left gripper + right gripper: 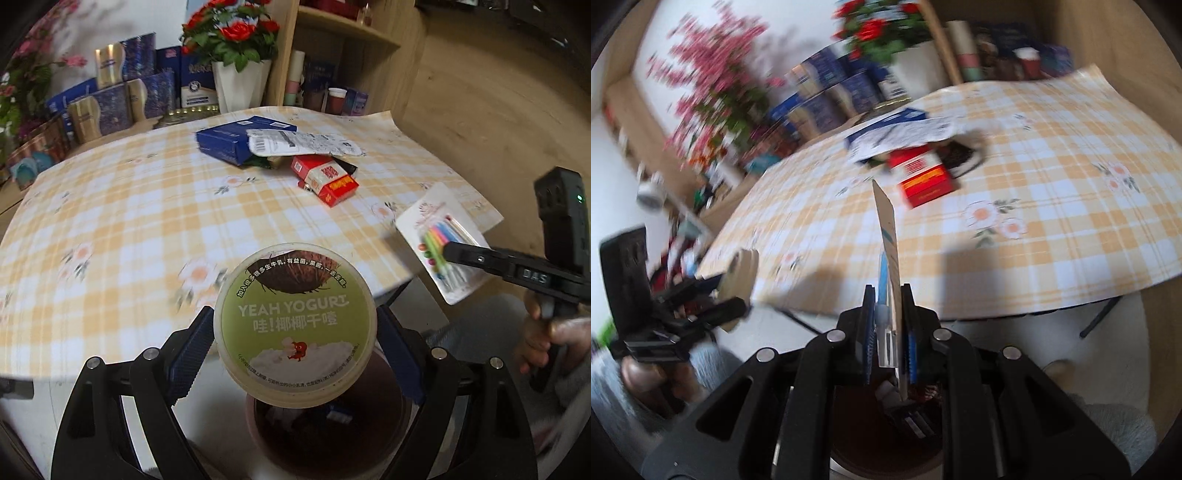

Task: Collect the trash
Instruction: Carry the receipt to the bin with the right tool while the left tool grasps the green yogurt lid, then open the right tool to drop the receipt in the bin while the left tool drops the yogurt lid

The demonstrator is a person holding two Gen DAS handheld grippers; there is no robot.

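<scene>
The left gripper (295, 354) holds a round yogurt cup (295, 325) with a green lid, one blue pad (192, 350) pressed on each side, so its jaws stand wide around the cup. The cup hangs past the near edge of the table, over a dark brown bin (328, 435) on the floor. A bit of blue and white trash lies in the bin. The right gripper (888, 332) is squeezed tight on a flat candle pack (439, 240), a white card with bright little candles on it. That pack sticks up thin and tall between the jaws, at the near edge of the table. The table has a yellow checked cloth (129, 221) with flowers. More trash lies in a heap far back on it: a blue box (225, 142), a crumpled white wrapper (303, 142) lying on top of the box, and a red packet (328, 181) just in front of them. Behind the table stand a white pot of red roses (236, 55), shiny blue boxes and a wooden shelf (347, 44). A hand (546, 332) grips the right gripper's handle.
</scene>
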